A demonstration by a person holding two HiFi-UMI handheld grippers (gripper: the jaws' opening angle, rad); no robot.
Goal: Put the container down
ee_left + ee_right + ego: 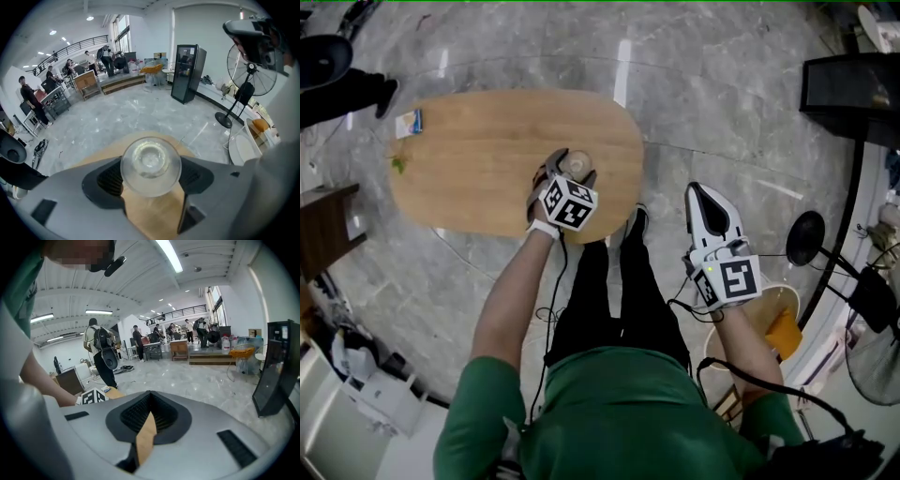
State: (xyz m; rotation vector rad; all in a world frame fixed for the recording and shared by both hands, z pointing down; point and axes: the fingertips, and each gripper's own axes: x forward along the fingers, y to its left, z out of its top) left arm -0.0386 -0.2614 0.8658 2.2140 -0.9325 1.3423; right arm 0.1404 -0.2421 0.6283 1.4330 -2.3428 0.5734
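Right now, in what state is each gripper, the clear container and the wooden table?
left gripper: shut on the clear container, above the table's near edge.
clear container: held between the left jaws; whether it touches the table cannot be told.
right gripper: shut, empty, off the table, to its right.
wooden table: standing on the floor, with a small packet lying near its left edge.

left gripper [151, 180] clamped, right gripper [149, 395] seemingly closed
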